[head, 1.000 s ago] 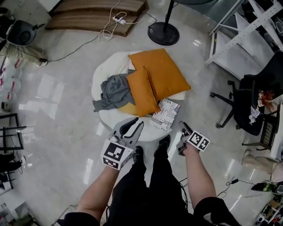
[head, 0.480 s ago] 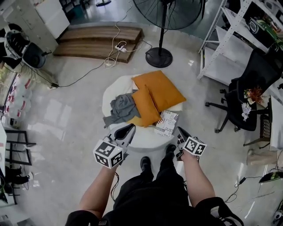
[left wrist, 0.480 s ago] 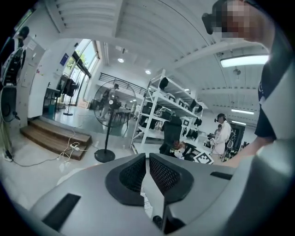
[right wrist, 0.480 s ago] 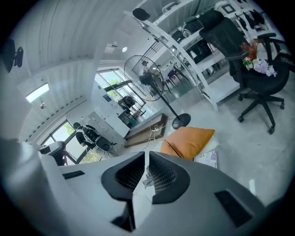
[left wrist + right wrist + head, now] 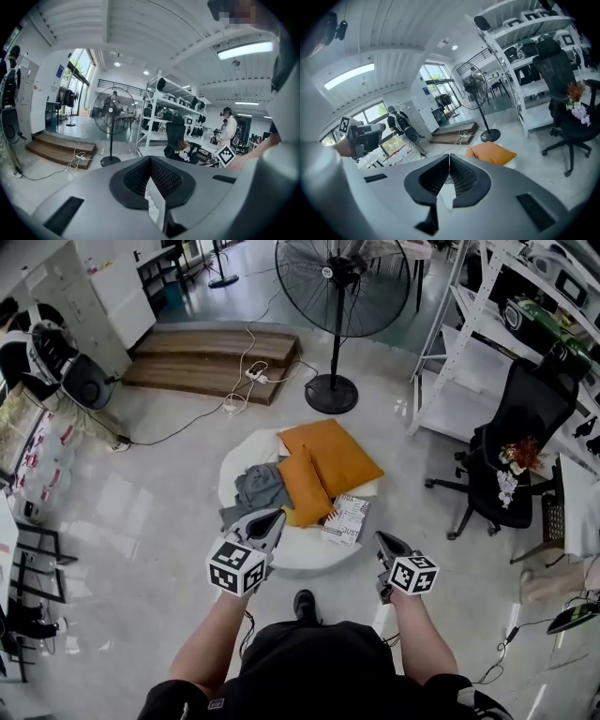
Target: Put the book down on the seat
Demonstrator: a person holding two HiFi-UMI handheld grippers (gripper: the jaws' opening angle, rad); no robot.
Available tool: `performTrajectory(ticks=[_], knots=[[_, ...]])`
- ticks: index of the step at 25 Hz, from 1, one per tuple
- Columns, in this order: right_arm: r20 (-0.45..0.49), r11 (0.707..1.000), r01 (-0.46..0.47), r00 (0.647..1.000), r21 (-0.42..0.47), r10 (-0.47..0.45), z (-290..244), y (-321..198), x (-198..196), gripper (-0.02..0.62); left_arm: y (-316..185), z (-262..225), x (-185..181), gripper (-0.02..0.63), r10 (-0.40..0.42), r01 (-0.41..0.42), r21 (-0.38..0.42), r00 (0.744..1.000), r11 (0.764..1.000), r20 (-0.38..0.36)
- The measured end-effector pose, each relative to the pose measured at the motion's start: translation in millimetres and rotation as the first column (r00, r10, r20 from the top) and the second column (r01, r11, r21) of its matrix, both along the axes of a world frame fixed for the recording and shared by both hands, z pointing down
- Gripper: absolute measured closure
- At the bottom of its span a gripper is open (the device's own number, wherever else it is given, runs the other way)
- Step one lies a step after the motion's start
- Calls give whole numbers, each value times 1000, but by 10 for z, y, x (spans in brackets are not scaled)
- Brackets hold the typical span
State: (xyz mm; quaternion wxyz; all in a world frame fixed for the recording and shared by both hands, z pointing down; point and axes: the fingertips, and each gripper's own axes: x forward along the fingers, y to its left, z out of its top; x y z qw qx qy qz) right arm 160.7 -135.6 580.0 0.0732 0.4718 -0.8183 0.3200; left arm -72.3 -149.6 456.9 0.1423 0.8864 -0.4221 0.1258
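Though nearby, book (image 5: 344,519) beyond right gripper (image 5: 382,540).

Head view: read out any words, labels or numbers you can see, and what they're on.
Black-and-white printed book on the round white seat: bold lettering, too small to read.
Left gripper and right gripper cubes: square black-and-white markers, no words.
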Motion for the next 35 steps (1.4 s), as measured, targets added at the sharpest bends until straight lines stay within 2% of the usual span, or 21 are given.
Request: performTrajectory(ticks=[5, 10, 19, 24, 29, 32, 35], knots=[[-40, 995, 33, 999, 91, -30, -310, 291, 244, 577, 219, -73, 292, 603, -17, 17, -4, 1000, 1000, 21], [-54, 986, 57, 997, 154, -49, -584, 789, 570, 578, 653, -95, 793, 603, -3, 3, -24, 1000, 1000, 18], [-20, 978, 34, 999, 208, -30, -802, 1560, 1194, 580, 1454, -57, 1536, 603, 32, -29, -52, 998, 998, 46], [-16, 975, 14, 1000, 223, -10, -850, 1783, 1376, 580, 1561, -184, 1641, 603, 30, -29, -25, 998, 999, 47], [-57, 965, 5, 998, 263, 11, -1030, 1951, 1569, 580, 1506, -397, 1706, 603, 44, -46, 30, 998, 999, 34], [-64, 959, -20, 997, 284, 39, -1220, 1910, 1676, 580, 1397, -589, 1640, 603, 47, -49, 71, 998, 996, 39], [-62, 940, -32, 997, 338, 56, -1531, 1735, 1663, 580, 1247, -842, 1539, 603, 51, -60, 127, 996, 990, 80]])
